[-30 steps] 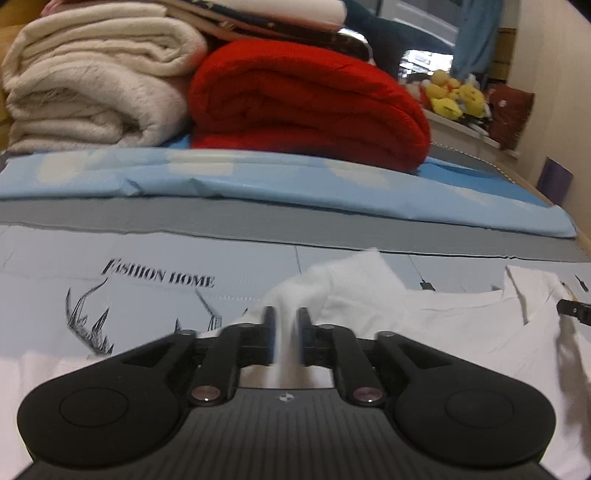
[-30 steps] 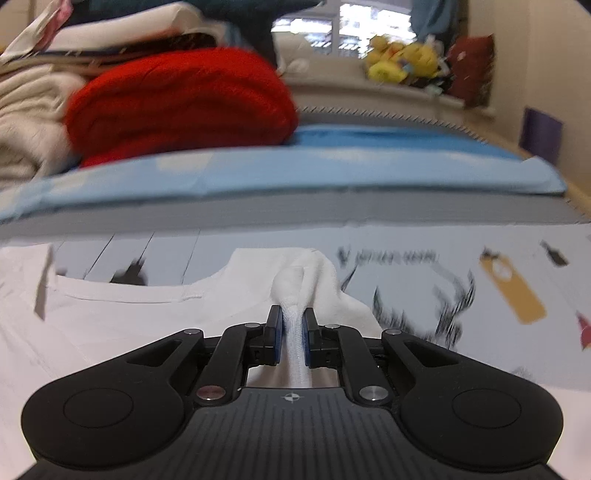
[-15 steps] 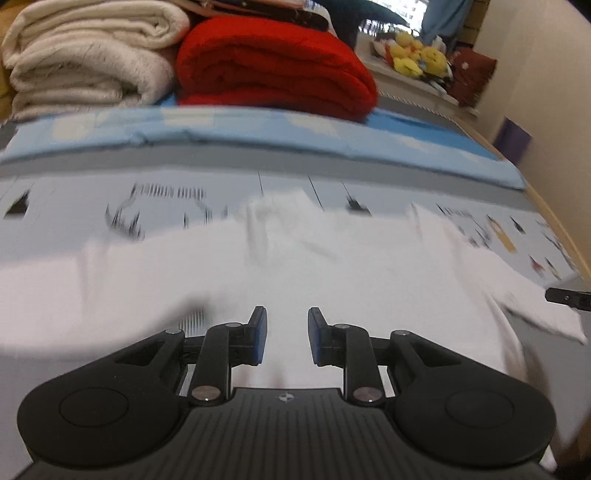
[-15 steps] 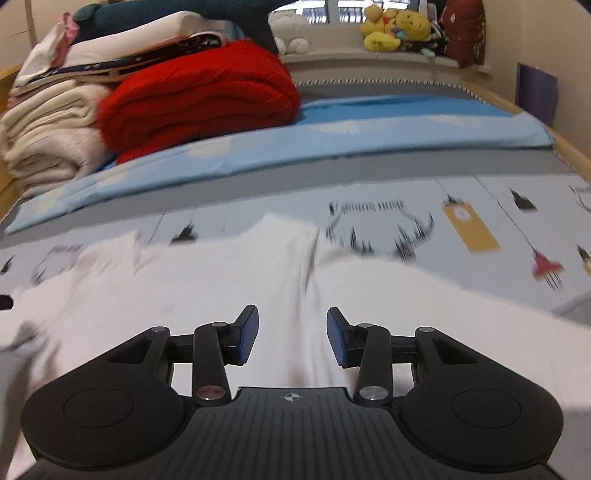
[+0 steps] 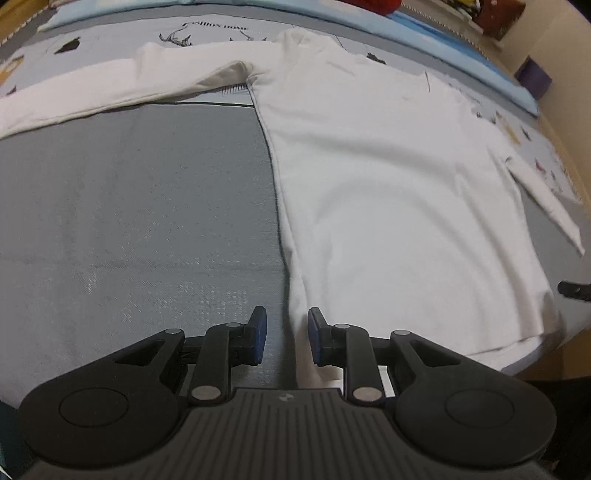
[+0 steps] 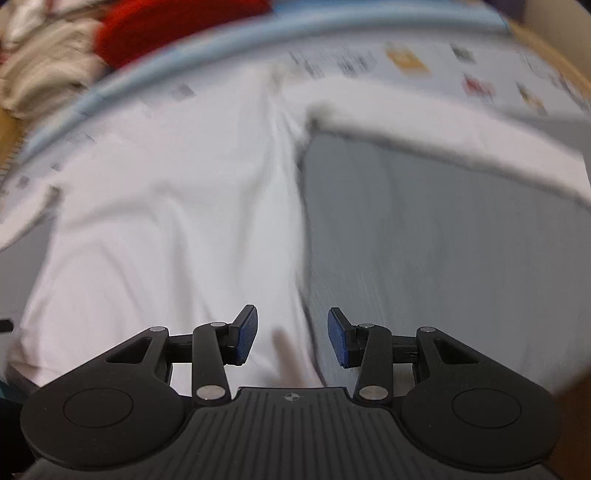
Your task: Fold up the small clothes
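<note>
I had both claws released, holding nothing. The white shirt [image 5: 388, 177] lay spread flat on the grey bed cover [image 5: 129, 221]; its side hem ran straight ahead between the left claw [image 5: 284, 338] fingers, and its other edge lay between those of the right claw [image 6: 291, 336].

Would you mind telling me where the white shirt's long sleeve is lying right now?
In the left wrist view the long sleeve stretches leftward from the white shirt, across the far part of the grey mat, just below the printed sheet.
</note>
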